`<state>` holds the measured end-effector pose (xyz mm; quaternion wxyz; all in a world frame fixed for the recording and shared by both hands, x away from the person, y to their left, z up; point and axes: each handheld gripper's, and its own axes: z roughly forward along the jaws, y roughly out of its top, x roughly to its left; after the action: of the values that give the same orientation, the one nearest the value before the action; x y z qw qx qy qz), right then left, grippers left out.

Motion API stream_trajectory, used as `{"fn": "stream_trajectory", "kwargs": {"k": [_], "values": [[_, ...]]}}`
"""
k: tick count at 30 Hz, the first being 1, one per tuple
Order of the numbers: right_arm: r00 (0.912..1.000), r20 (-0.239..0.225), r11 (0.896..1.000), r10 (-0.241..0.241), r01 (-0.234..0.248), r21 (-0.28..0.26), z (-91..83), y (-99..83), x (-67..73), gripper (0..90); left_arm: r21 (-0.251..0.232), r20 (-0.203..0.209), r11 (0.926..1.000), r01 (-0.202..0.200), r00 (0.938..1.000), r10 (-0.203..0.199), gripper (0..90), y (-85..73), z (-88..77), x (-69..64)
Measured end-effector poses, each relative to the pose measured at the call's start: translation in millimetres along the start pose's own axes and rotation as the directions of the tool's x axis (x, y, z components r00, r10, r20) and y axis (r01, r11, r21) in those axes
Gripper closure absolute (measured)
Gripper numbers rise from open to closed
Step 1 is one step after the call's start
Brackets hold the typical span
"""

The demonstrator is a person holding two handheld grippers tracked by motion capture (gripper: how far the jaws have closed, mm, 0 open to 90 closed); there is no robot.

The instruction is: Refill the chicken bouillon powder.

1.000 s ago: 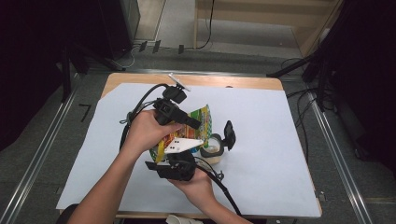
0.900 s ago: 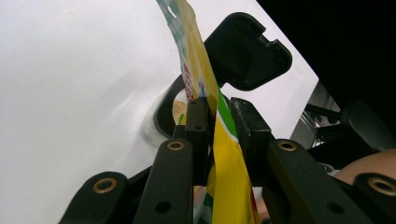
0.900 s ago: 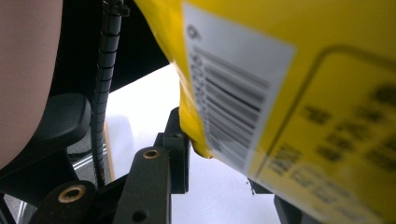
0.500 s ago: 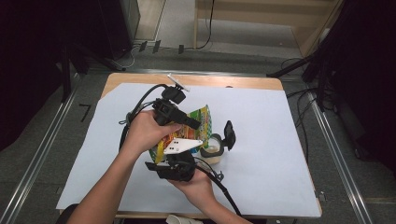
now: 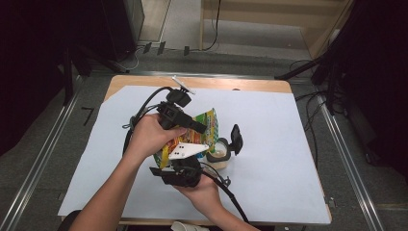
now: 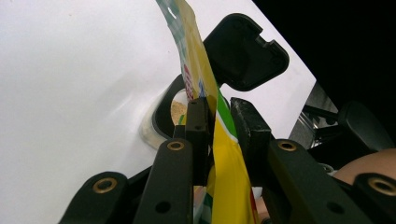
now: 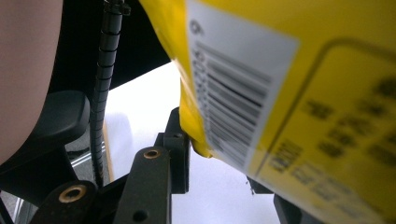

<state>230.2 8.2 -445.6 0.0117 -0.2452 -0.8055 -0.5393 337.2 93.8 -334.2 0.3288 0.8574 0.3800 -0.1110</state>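
White sheet over wooden table, dark room around.

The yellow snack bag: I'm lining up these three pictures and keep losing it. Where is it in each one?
High view: the yellow snack bag sits mid-table, between the two hands.
Left gripper view: centre, edge-on, pinched in the left claw.
Right gripper view: upper right, barcode side facing the camera, its lower corner in the right claw.
Shared landmark: the white table sheet.

Lab-like recording space, paper-covered table, floor cables, dark curtains
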Motion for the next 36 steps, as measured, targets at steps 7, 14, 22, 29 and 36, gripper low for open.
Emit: {"fn": "stream_trajectory", "kwargs": {"k": [7, 14, 22, 29, 36], "values": [[1.0, 0.0, 1.0, -0.002, 0.002, 0.0, 0.1, -0.1, 0.0, 67.8, 0.0, 0.001, 1.0, 0.001, 1.0, -0.001, 78.2, 0.0, -0.2, 0.1], [1.0, 0.0, 1.0, -0.001, 0.001, -0.003, 0.3, -0.5, 0.2, 67.9, 0.001, 0.001, 1.0, 0.002, 1.0, -0.002, 78.2, 0.0, 0.1, -0.2], [1.0, -0.002, 1.0, 0.0, 0.0, -0.004, -0.1, -0.6, 0.6, 68.0, 0.001, -0.007, 1.0, -0.003, 1.0, 0.003, 78.1, -0.3, 0.1, -1.7], [1.0, 0.001, 1.0, -0.003, 0.003, -0.008, 0.2, -1.4, 0.8, 68.3, 0.002, -0.008, 1.0, -0.004, 1.0, 0.004, 78.1, -0.3, 0.8, -3.7], [1.0, 0.001, 1.0, -0.003, 0.003, -0.008, 0.3, -1.4, 0.8, 68.3, 0.001, -0.01, 1.0, -0.004, 0.9999, 0.004, 78.1, -0.4, 0.7, -3.9]]}}
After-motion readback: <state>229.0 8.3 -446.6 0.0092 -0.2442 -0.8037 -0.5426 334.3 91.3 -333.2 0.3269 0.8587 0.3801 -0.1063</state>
